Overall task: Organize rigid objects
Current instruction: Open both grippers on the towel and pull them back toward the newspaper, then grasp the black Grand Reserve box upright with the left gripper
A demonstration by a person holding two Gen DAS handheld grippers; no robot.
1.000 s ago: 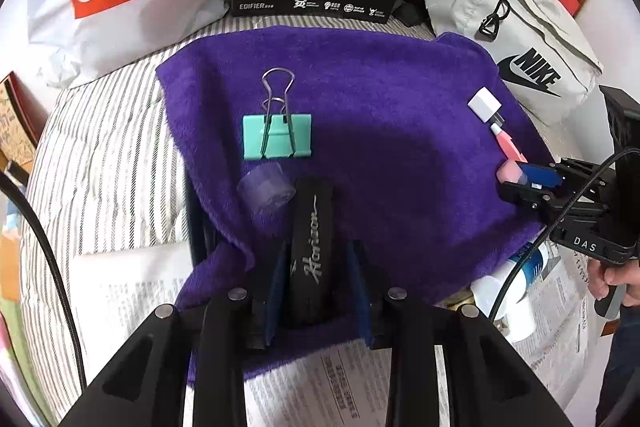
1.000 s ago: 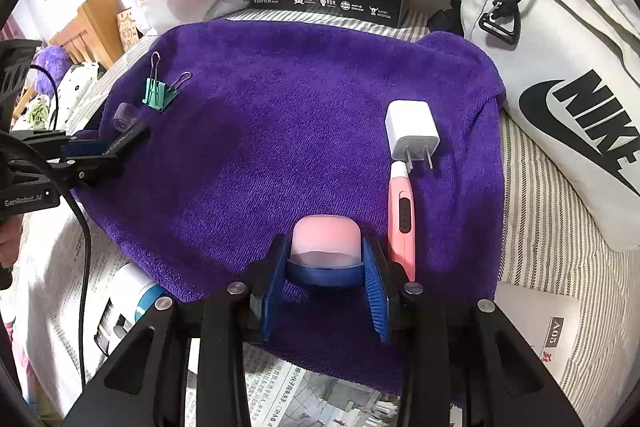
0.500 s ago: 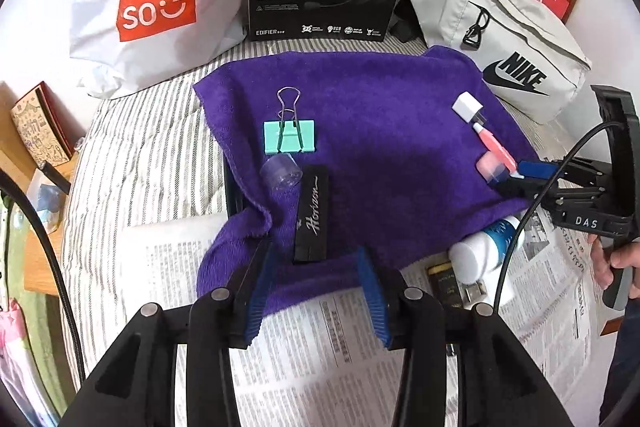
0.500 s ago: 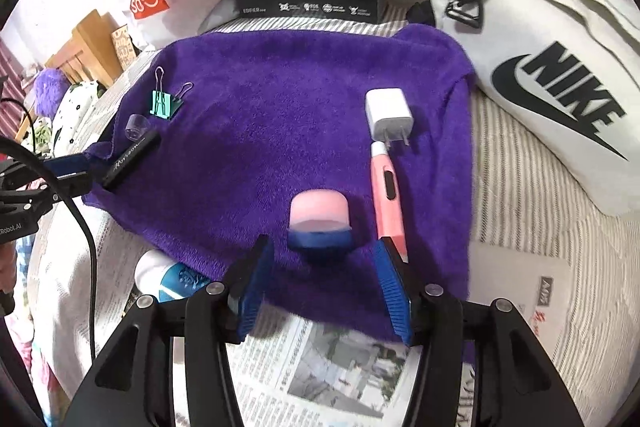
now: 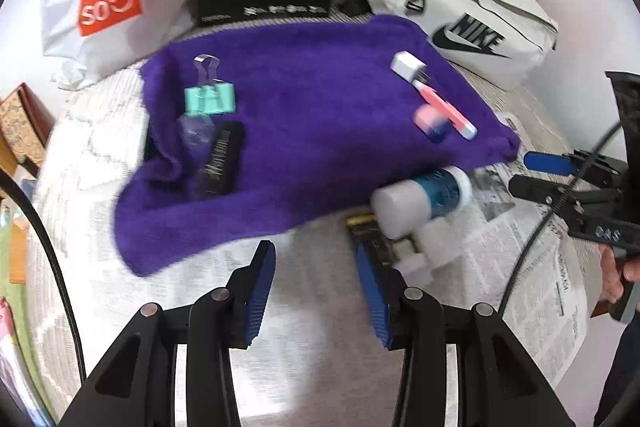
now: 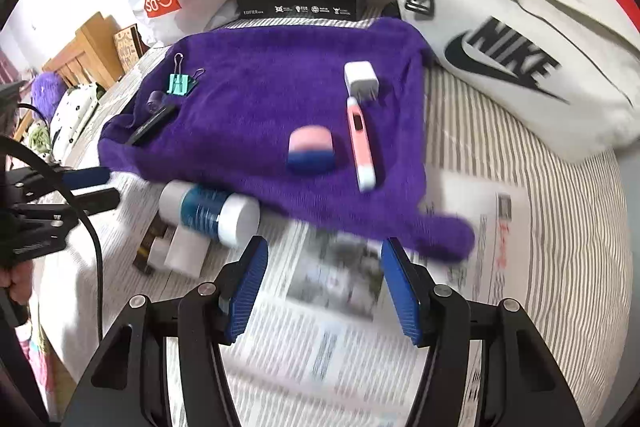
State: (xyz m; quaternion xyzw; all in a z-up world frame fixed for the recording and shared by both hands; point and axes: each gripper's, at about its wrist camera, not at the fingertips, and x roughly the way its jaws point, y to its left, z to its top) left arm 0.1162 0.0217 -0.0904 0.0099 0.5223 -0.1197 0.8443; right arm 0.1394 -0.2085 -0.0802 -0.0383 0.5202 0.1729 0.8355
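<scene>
1. Purple towel (image 6: 256,83) carries two rows; clip (image 6: 179,84), clear cap (image 5: 195,131) and black bar (image 5: 219,163) lie at its left side; charger (image 6: 361,78), pink pen (image 6: 360,143) and pink-blue case (image 6: 311,148) at its right.
2. Both grippers are empty, jaws apart; left gripper (image 5: 316,281) and right gripper (image 6: 322,289) hang over the newspaper (image 6: 320,339), off the towel.
3. I judge a new pick is the step in hand; the bottle (image 6: 210,211) lies off the towel near both grippers; the jaws must straddle its round body, which may roll.
4. The left view shows a dark flat item (image 5: 370,239) under the bottle more clearly; the right view shows the pen's window.
</scene>
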